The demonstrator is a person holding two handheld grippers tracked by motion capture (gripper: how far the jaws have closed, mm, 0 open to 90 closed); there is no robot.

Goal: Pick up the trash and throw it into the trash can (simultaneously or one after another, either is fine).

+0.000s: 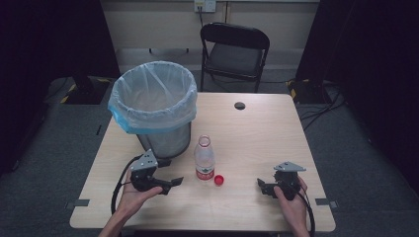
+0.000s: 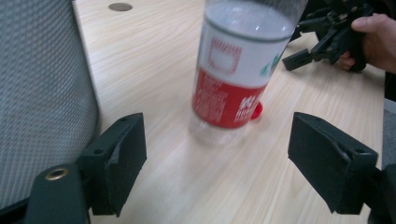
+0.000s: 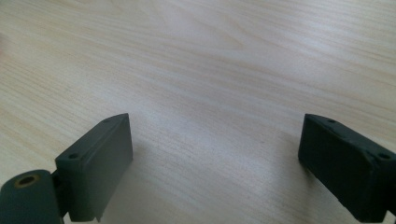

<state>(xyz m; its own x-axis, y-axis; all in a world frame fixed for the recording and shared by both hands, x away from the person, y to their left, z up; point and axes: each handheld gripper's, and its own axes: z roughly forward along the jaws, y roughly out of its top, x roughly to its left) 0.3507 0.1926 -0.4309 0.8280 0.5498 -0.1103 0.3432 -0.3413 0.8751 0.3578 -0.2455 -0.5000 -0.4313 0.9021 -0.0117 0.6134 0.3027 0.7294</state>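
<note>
— As matters stand on the table [image 1: 257,138], where is the bottle [image 1: 204,159]?

— Upright and uncapped, just before the bin [image 1: 154,106], its red cap [image 1: 219,180] beside its base. Its long axis is vertical.

— And the tongs?

— Left gripper [image 1: 170,183] spread wide, bottle straight ahead and close. Right gripper [image 1: 263,186] also wide, holding nothing, farther off. In my judgement the left takes it.

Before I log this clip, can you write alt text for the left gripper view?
An uncapped clear plastic bottle with a red and white label stands on a light wooden table, just ahead of the left hand-held gripper, whose black jaws are spread wide. A mesh bin is at the left, a red cap peeks from behind the bottle, and the right hand-held gripper sits beyond.
</note>
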